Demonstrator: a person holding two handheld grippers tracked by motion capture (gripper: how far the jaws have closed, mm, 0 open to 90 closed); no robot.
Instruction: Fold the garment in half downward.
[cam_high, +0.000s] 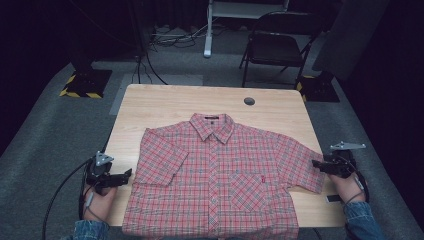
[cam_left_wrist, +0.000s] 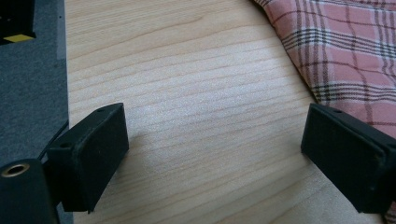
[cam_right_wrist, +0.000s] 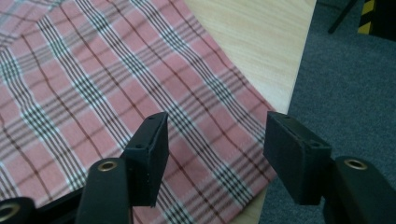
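Observation:
A red plaid short-sleeved shirt (cam_high: 215, 175) lies flat and buttoned on the wooden table (cam_high: 165, 105), collar toward the far side. My left gripper (cam_high: 129, 173) rests at the table's left edge, just left of the shirt's sleeve. In the left gripper view it (cam_left_wrist: 215, 154) stands open over bare wood, with the shirt (cam_left_wrist: 345, 46) at the right. My right gripper (cam_high: 316, 164) is at the other sleeve's end. In the right gripper view it (cam_right_wrist: 217, 154) is open, its jaws standing apart above the sleeve's hem (cam_right_wrist: 224, 172) near the table edge.
A round dark hole (cam_high: 249, 101) sits in the tabletop at the far right. Beyond the table stand a folding chair (cam_high: 277, 47), a white stand leg (cam_high: 207, 40) and yellow-and-black striped bases (cam_high: 85, 82). Grey carpet (cam_right_wrist: 345, 93) lies past the table's right edge.

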